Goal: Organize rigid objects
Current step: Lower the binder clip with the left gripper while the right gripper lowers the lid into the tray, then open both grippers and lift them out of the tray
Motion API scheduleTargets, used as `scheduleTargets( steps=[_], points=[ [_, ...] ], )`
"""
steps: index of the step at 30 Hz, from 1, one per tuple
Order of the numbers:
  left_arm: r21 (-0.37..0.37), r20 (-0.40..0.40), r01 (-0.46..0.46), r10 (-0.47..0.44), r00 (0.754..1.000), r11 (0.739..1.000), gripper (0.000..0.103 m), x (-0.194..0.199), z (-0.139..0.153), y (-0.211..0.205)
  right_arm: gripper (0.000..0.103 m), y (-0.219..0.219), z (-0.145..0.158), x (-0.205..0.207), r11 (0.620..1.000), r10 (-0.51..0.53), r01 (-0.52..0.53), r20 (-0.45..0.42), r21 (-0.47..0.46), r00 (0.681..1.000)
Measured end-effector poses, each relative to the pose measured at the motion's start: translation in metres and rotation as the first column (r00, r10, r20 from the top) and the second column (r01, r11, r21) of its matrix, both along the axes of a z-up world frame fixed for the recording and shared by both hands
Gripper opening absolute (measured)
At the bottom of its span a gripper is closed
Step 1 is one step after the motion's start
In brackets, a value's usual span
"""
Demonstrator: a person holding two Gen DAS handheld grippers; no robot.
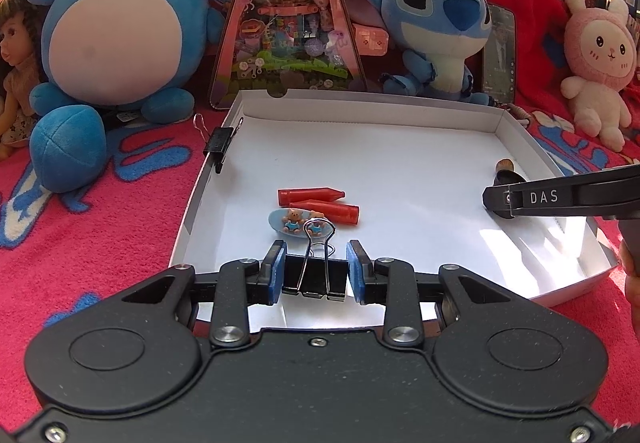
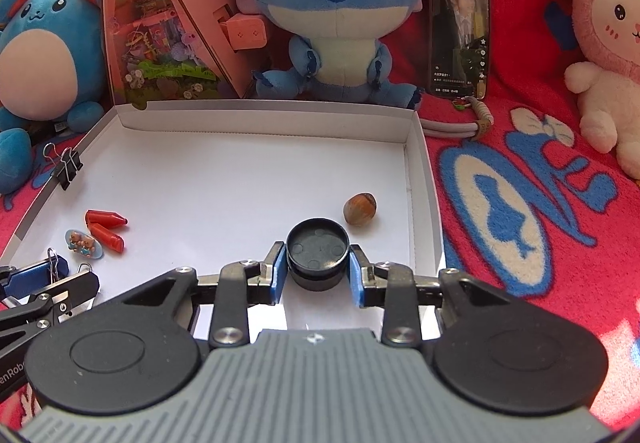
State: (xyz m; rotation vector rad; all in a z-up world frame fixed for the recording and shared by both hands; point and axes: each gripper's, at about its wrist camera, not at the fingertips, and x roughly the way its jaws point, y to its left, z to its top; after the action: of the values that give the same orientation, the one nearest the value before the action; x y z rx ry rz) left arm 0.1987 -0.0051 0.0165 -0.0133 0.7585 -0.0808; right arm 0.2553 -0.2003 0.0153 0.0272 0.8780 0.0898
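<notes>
- My left claw point(image 1: 316, 269) is clenched on a black binder clip point(image 1: 314, 275); the blue pads point(image 1: 277, 271) press its two sides, and its wire handles point up and forward.
- That clip sits on the near edge of the white cardboard tray point(image 1: 360, 103), toward the near left corner.
- My right claw point(image 2: 318, 271) grasps a small round black tin point(image 2: 317, 255); both blue pads touch its wall. The tin stands upright on the tray floor, near the right wall and the near edge.
- A hazelnut point(image 2: 360, 209) lies just beyond the tin, to its right, apart from it and near the tray's right wall.
- Two red crayon-like pieces point(image 1: 320, 203) lie side by side in the near left part of the tray, touching or almost so.
- A pale blue oval charm with two small bears point(image 1: 302, 226) lies just in front of the red pieces, between them and the clip I hold.
- A second black binder clip point(image 1: 220, 145) is clamped on the tray's left wall, toward the far left corner.
- The tray rests on a red blanket with blue and white patterning point(image 2: 520, 203).
- Beyond the tray's far edge: a round blue plush point(image 1: 120, 27), a pink triangular toy box point(image 1: 288, 15), a blue big-eared plush point(image 2: 336, 3), a phone point(image 2: 460, 31) standing upright, a pink rabbit plush point(image 2: 608, 43).
- A doll point(image 1: 16, 55) sits at the far left.
</notes>
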Motion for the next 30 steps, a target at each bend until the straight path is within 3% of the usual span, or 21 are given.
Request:
scheduleTargets(
  steps=[14,16,19,30],
  points=[
    [0.029,0.017,-0.001,0.001,1.0,1.0,0.031,0.008,-0.002,-0.005,0.039,0.003,-0.004,-0.004,1.0,0.008,-0.008,0.011,-0.018,1.0],
    [0.025,0.016,0.001,-0.002,1.0,1.0,0.037,0.009,-0.002,-0.005,0.039,0.003,-0.003,-0.004,1.0,0.01,-0.01,0.009,-0.022,1.0],
    [0.021,0.014,-0.002,0.002,1.0,1.0,0.04,0.009,-0.001,-0.005,0.051,0.004,-0.003,-0.003,1.0,0.006,-0.006,0.004,-0.031,1.0],
    [0.002,0.042,0.009,-0.009,0.999,1.0,0.05,-0.001,0.012,-0.001,0.061,-0.003,0.001,0.001,0.999,-0.021,0.022,-0.023,0.025,1.0]
  ],
)
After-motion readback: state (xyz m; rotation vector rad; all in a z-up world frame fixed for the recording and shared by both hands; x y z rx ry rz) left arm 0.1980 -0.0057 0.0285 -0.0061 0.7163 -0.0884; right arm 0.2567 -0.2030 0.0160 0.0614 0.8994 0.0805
